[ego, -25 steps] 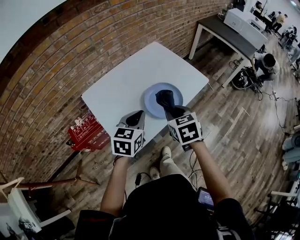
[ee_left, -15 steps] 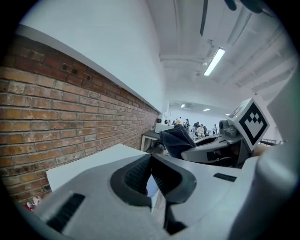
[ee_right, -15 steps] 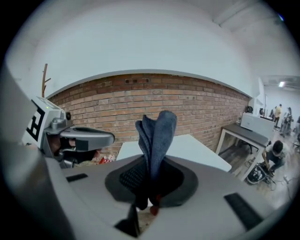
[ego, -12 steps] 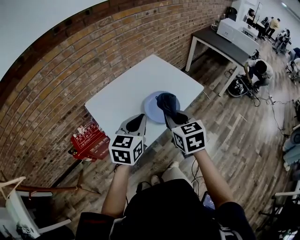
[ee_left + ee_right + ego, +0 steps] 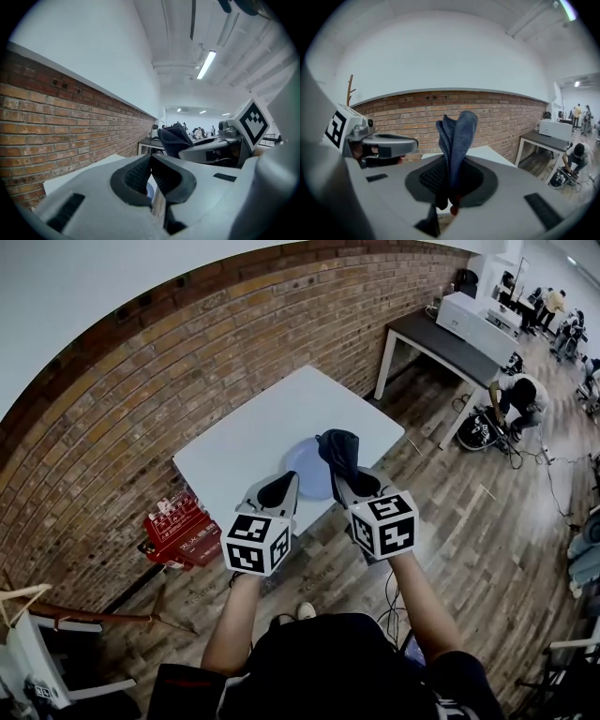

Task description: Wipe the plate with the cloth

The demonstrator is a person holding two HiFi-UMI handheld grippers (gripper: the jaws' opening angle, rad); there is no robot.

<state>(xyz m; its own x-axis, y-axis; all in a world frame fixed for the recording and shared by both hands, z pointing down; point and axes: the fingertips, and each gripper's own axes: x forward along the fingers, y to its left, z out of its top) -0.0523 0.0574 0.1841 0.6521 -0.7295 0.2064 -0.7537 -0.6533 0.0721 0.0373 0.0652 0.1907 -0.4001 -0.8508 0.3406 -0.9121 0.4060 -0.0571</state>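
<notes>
Pinching the dark blue cloth (image 5: 457,136) tight in the right tongs (image 5: 450,180), folds sticking up past the tips. In the head view, holding it over the right rim of the pale blue plate (image 5: 300,465) sitting near the front edge of the white table (image 5: 244,432). Keeping the left tongs (image 5: 151,171) pressed together on nothing, near the plate's left side. Also showing a red crate (image 5: 178,526) on the floor.

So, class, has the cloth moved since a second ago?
Yes: against the plate, the cloth in the right gripper has gone from its middle to its right rim.
</notes>
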